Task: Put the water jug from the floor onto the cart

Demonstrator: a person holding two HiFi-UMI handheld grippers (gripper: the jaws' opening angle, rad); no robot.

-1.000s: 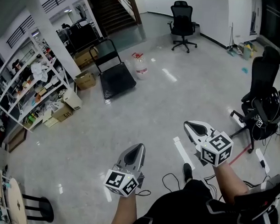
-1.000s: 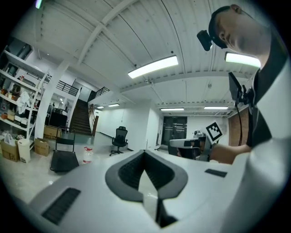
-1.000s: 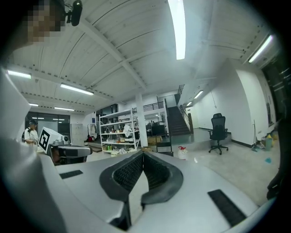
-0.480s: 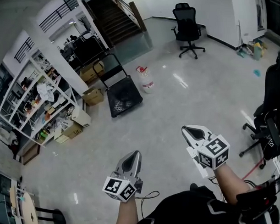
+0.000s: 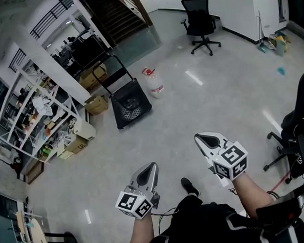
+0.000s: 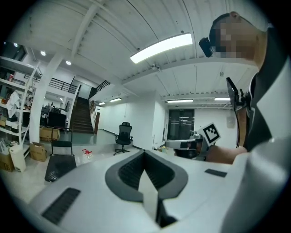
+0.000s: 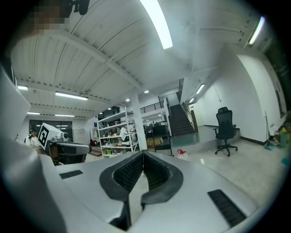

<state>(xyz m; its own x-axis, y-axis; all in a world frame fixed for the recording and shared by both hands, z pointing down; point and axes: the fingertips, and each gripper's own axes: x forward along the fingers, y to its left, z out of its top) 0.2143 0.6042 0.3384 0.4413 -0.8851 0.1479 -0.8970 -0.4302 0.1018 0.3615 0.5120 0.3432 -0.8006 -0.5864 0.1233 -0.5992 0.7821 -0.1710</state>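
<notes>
Standing on the floor, the red-capped water jug is just beside the black cart, at its far right corner, not on it. Cluttered shelves stand to the cart's left. Well apart from both, the left claw and right claw are each clenched on nothing, pointing toward the cart

Left gripper with jaws together and nothing between, black cart on the floor, water jug just right of cart, office chair farther right, stairs behind cart
</notes>
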